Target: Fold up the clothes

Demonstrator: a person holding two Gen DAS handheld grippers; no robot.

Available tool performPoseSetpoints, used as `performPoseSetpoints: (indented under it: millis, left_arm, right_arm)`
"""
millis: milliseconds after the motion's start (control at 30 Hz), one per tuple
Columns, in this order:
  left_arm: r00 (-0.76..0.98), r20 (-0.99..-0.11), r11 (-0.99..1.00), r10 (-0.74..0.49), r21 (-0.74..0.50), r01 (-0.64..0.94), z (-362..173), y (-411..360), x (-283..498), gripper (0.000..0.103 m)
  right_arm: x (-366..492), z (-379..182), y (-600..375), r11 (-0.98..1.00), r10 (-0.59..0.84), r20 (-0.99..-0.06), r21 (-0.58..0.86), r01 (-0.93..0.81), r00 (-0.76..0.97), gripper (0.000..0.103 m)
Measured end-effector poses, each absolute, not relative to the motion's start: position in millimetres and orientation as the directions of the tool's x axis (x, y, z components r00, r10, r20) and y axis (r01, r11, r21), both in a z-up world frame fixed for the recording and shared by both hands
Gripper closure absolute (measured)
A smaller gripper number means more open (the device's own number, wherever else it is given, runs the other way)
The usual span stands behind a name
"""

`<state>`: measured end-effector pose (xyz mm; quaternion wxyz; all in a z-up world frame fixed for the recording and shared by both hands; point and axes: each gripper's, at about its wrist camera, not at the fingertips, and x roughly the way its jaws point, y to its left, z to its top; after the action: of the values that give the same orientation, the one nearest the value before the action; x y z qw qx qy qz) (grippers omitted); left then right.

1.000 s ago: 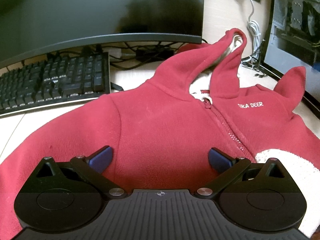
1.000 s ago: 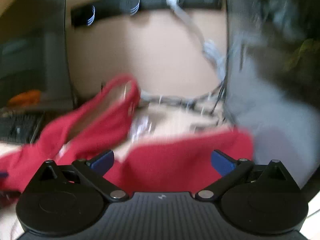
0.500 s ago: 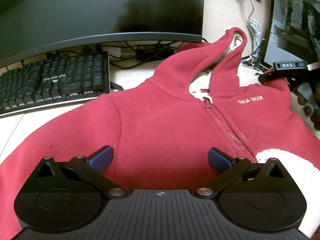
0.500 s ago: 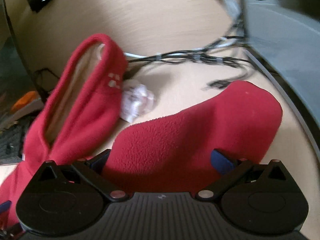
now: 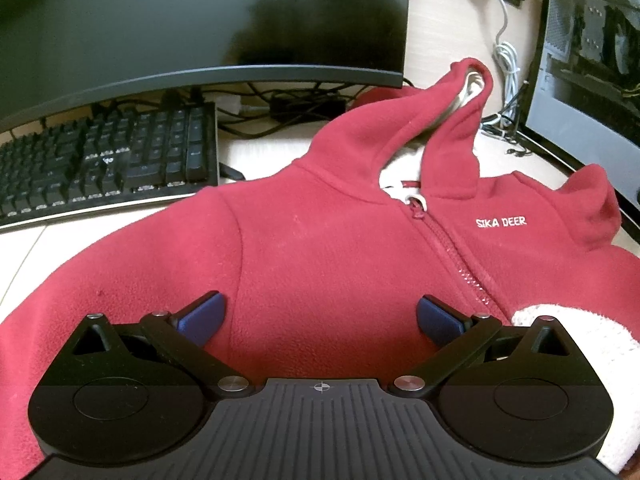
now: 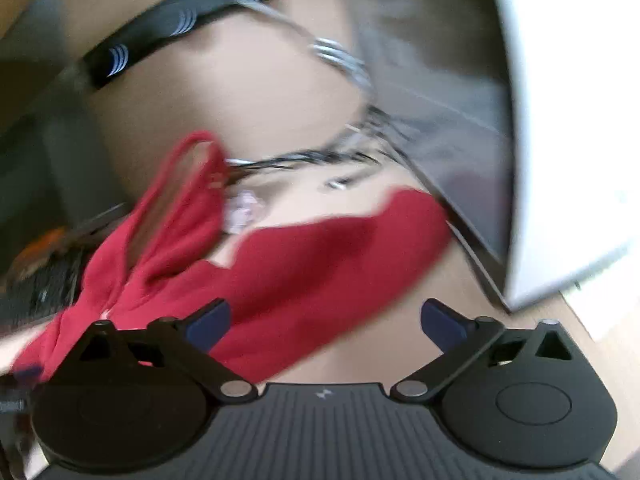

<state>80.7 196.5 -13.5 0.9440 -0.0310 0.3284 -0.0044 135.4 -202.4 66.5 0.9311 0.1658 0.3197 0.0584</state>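
Observation:
A red fleece hoodie (image 5: 340, 248) with a zip and white "SIKA DEER" lettering lies front-up on the desk, hood (image 5: 440, 120) standing up toward the back. A white fleecy patch (image 5: 560, 328) shows at its lower right. My left gripper (image 5: 320, 316) is open and empty, hovering over the hoodie's chest. In the blurred right wrist view, my right gripper (image 6: 326, 320) is open and empty above the hoodie's right shoulder and bunched sleeve (image 6: 320, 256).
A black keyboard (image 5: 104, 168) and a dark monitor (image 5: 192, 20) stand behind the hoodie on the left. A computer case (image 5: 592, 60) stands at the right, with cables (image 5: 506, 64) and a wall socket strip (image 6: 160, 36) behind. The beige desk (image 5: 24, 256) shows at the left.
My right gripper had dropped close to the hoodie's right shoulder, then pulled back up and away, still open; its view is blurred with motion. My left gripper has stayed still.

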Motion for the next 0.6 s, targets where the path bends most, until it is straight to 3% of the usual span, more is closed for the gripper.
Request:
performPoseSetpoints:
  millis: [33, 100, 367, 500, 533, 600]
  left_arm:
    - [0.784, -0.620, 0.998, -0.029, -0.061, -0.012, -13.6, 196.5, 80.8, 0.000]
    - [0.784, -0.621, 0.998, -0.027, -0.058, -0.012, -13.9, 196.5, 80.9, 0.000]
    - [0.782, -0.623, 0.999, -0.015, -0.043, -0.015, -13.8, 193.0, 80.8, 0.000]
    - [0.781, -0.624, 0.999, -0.012, -0.039, -0.016, -13.7, 192.7, 81.2, 0.000]
    - [0.781, -0.625, 0.999, -0.011, -0.038, -0.016, -13.7, 192.7, 81.3, 0.000]
    - [0.781, -0.625, 0.999, -0.010, -0.036, -0.016, -13.7, 192.6, 81.3, 0.000]
  right_arm:
    - [138.8, 60.9, -211.7, 0.922, 0.215, -0.588, 0.385, 0.036, 0.780, 0.030]
    - [148.9, 51.2, -217.8, 0.901, 0.216, -0.592, 0.428, 0.075, 0.777, 0.042]
    - [192.4, 31.2, -199.6, 0.904, 0.075, -0.598, 0.379, 0.199, 0.798, 0.044]
    - [202.9, 28.5, -189.5, 0.930, 0.082, -0.577, 0.337, 0.145, 0.812, 0.079]
    - [203.5, 32.4, -188.5, 0.933, 0.091, -0.564, 0.337, 0.128, 0.821, 0.085]
    - [199.3, 51.5, -183.3, 0.943, 0.108, -0.503, 0.325, 0.071, 0.857, 0.087]
